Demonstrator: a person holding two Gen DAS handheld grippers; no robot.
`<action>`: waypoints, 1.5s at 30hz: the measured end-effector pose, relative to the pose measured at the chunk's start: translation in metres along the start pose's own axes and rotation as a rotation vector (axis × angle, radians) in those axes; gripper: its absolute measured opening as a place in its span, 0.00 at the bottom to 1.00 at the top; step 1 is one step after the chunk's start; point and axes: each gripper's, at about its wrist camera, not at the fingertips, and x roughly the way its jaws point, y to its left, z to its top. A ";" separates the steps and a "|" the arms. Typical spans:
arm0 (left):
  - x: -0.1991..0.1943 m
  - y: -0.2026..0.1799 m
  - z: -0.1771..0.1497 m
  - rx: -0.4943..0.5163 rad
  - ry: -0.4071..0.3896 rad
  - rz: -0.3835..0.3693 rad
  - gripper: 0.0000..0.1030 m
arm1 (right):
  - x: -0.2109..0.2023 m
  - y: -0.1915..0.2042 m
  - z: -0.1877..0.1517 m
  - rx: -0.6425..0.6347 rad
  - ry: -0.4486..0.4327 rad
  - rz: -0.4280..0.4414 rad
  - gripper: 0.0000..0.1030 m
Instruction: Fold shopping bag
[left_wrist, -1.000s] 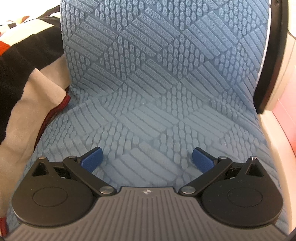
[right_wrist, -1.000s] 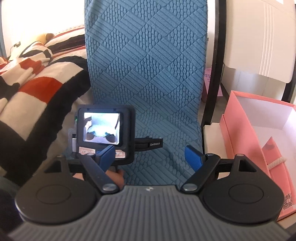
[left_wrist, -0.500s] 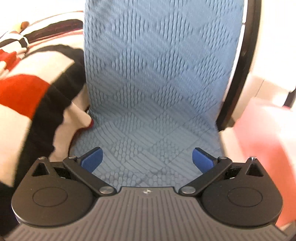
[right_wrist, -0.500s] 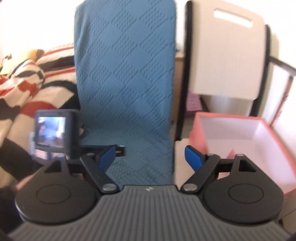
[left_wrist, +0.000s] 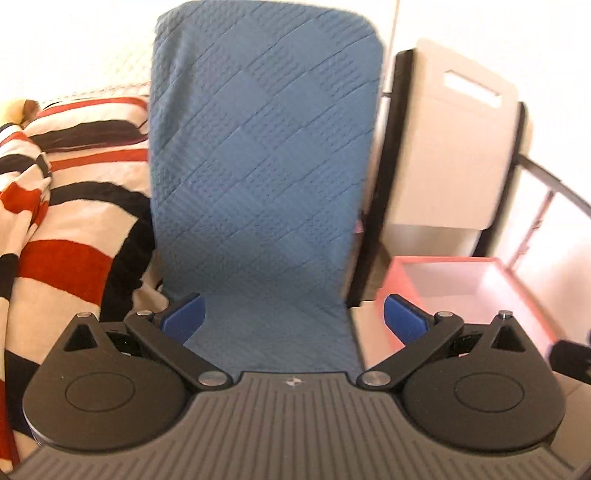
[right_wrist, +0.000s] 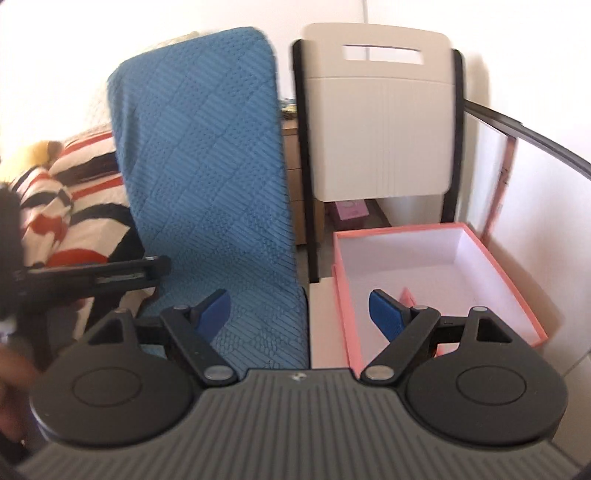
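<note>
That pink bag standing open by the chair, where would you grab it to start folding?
I'd take the pink bag by its top rim, at the near edge, coming down from above. It stands upright with its mouth open, so the thin wall offers an edge that one gripper finger can slip inside of. The right gripper is open and hangs nearest.

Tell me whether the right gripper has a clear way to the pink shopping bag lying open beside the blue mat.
Probably yes. The right gripper is open and empty, and the pink shopping bag lies just ahead to its right with nothing over it. The blue mat sits off to the left, out of the way.
</note>
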 end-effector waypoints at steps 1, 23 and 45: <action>-0.006 -0.006 0.001 0.009 -0.004 -0.010 1.00 | -0.002 -0.004 -0.001 0.003 0.000 -0.012 0.82; -0.012 -0.087 -0.039 0.056 0.078 -0.110 1.00 | 0.009 -0.070 -0.041 0.019 0.153 -0.177 0.82; -0.006 -0.105 -0.051 0.074 0.112 -0.147 1.00 | 0.015 -0.093 -0.053 0.089 0.210 -0.182 0.82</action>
